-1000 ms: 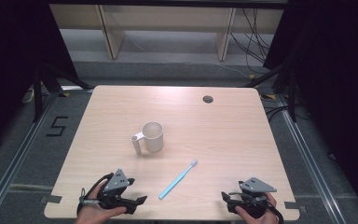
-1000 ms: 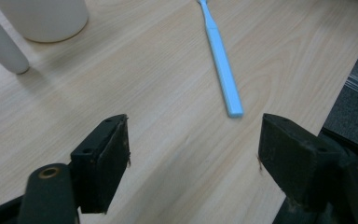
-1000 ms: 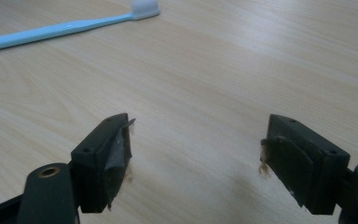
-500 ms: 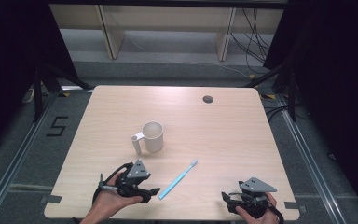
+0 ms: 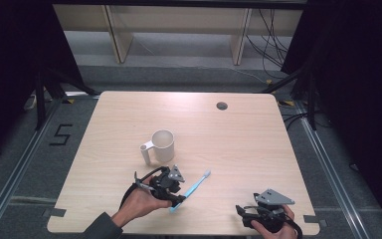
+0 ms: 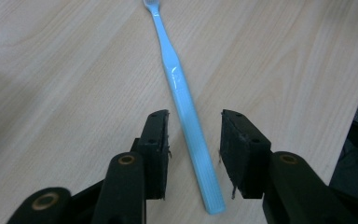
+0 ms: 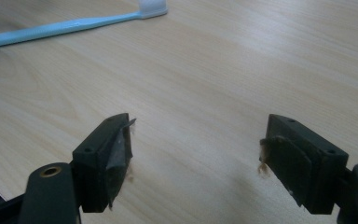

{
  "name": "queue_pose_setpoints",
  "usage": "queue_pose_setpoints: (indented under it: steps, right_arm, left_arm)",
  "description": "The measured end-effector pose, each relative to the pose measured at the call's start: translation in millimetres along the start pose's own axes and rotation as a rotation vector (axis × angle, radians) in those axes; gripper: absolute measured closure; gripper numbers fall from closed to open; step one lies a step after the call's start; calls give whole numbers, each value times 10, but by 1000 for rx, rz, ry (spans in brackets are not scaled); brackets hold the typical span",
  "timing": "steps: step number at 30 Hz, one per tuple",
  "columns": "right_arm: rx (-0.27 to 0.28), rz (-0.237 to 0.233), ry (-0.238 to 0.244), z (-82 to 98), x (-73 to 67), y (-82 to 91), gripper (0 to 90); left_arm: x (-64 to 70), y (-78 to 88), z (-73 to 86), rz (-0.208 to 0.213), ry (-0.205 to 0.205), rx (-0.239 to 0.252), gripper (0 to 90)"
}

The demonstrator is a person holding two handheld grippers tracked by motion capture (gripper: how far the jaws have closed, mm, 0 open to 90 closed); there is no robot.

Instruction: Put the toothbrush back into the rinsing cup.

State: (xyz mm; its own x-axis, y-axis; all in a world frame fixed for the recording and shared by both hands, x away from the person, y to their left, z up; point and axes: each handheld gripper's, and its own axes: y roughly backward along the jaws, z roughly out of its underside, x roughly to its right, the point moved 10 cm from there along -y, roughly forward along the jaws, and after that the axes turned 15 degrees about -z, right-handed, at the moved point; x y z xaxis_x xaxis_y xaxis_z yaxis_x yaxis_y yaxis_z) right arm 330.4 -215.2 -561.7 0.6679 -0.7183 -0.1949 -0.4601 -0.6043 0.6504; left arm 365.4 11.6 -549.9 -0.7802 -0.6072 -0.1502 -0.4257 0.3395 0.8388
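Light wooden table (image 5: 258,149), rounded corners, a round cable hole (image 5: 222,105) near its far edge; a white mug (image 5: 159,146) stands upright nearer than the hole, and a light-blue toothbrush (image 5: 193,188) lies flat just nearer than the mug, bristle end pointing away

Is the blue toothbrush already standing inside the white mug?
No, the toothbrush lies flat on the table, apart from the mug.
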Motion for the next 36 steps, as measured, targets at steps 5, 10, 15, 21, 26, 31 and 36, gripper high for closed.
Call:
queue_pose_setpoints:
  steps: [5,10,15,21,26,31,36]
  right_arm:
    - [-3,-20,-22,16,-36,-14,245]
    - [3,-20,8,0,-18,-13,245]
    - [3,-24,3,-2,-24,-9,245]
    - [3,-28,-8,5,-32,-7,246]
    - [6,-29,-20,5,-47,-9,246]
    - [1,-19,-3,6,-18,5,246]
    - [2,-21,-11,8,-26,2,247]
  left_arm:
    - [26,-83,-58,-1,-11,-43,637]
    - [66,-172,-121,11,-19,-79,653]
    - [78,-222,-170,7,-51,-97,646]
    - [75,-246,-193,18,-26,-120,628]
    - [74,-289,-191,22,-41,-129,614]
    - [69,-315,-193,19,-25,-144,612]
    - [53,-330,-180,14,-25,-165,614]
